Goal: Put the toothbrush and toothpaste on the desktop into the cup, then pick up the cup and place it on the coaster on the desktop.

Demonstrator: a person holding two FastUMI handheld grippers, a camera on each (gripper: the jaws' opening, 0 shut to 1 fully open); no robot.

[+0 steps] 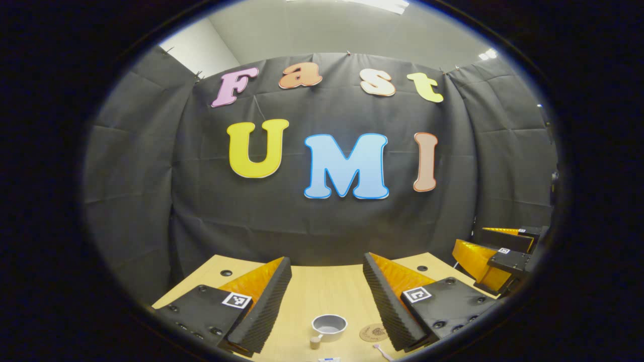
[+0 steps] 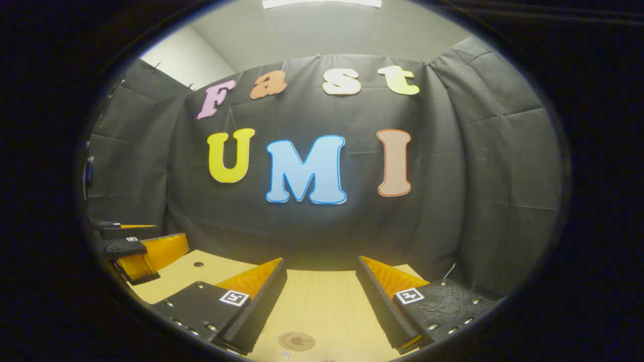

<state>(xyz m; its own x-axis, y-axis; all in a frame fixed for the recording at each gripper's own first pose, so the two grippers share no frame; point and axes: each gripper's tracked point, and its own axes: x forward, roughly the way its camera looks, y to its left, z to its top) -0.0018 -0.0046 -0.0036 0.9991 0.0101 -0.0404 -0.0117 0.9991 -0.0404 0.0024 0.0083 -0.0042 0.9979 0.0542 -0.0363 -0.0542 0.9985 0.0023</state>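
Cup stands beside coaster on desktop; both tongs gape wide, empty.

Light wooden desktop stretching out ahead, pale grain, running back to the booth wall. On it in the left gripper view: a grey cup standing upright, mouth open, its stubby handle pointing toward the camera. Just beside it, to the right, a round cork coaster lying flat, apart from the cup. Nearer the bottom edge, the white tip of a toothbrush, and a sliver of the toothpaste. Small dark holes near the far corners of the desktop.
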